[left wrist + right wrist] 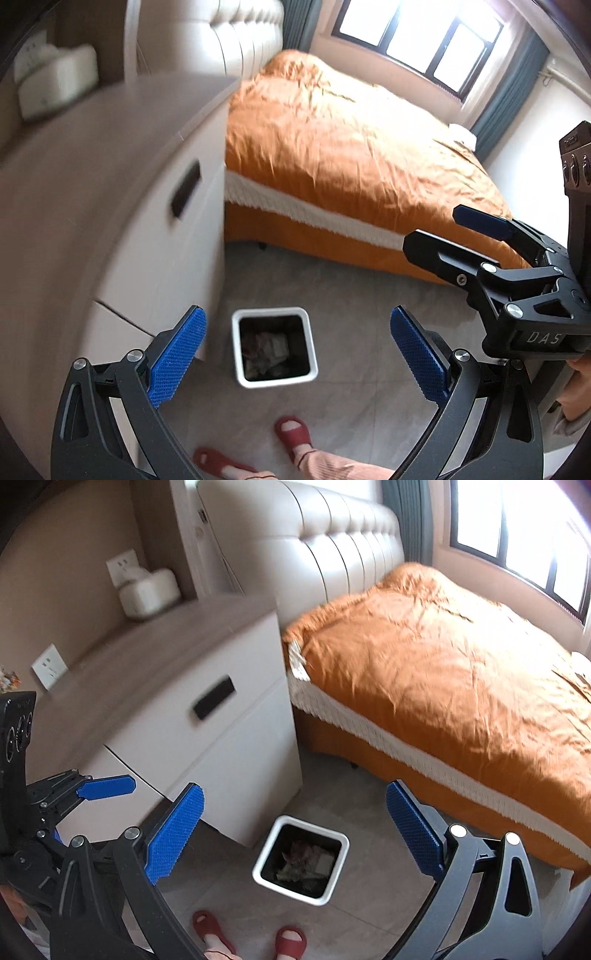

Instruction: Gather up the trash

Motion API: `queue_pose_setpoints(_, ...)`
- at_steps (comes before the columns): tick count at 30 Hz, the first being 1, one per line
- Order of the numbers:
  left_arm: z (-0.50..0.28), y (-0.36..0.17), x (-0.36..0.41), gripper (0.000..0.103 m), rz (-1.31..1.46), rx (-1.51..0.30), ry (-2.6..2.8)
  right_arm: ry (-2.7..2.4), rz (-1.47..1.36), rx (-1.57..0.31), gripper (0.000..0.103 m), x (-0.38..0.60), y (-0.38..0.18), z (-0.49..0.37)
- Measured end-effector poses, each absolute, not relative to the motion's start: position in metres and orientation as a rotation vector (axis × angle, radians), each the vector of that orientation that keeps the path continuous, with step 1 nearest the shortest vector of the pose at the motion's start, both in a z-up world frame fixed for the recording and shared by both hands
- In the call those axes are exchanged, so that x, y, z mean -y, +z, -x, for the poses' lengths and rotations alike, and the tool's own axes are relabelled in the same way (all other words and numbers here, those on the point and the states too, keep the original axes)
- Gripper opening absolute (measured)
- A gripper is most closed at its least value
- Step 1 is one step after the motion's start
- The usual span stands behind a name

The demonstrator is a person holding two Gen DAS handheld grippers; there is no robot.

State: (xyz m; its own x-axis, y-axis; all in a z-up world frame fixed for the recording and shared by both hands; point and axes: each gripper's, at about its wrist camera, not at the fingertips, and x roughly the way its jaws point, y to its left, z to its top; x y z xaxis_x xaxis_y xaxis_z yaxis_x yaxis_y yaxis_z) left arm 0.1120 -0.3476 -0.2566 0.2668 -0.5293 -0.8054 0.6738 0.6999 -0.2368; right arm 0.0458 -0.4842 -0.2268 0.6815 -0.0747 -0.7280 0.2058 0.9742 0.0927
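Note:
A square white trash bin (312, 349) with a black liner stands on the grey tiled floor beside the nightstand, with crumpled trash (266, 350) inside. It also shows in the right wrist view (263, 856), with the trash (304, 860) in it. My left gripper (297, 350) is open and empty, high above the bin. My right gripper (295, 834) is open and empty, also above the bin. The right gripper shows at the right of the left wrist view (436, 230), and the left gripper shows at the left of the right wrist view (110, 786).
A white nightstand (207, 716) with a grey top holds a white tissue box (149, 592). A bed with an orange cover (443, 672) fills the right. The person's feet in red slippers (290, 939) stand by the bin. A window (417, 33) is behind.

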Motion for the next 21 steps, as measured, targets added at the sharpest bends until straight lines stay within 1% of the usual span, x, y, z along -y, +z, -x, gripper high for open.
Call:
queue_pose_setpoints(9, -0.105, -0.190, 0.305, 0.098, -0.151, -0.906, -0.750, -0.088, -0.134, -0.721, 0.098, 0.455, -0.173, -0.047)
queue_pose_setpoints(21, -0.092, -0.110, 0.223, 0.098, -0.064, -0.777, -0.586, 0.051, -0.061, -0.610, 0.098, 0.394, -0.111, -0.051)
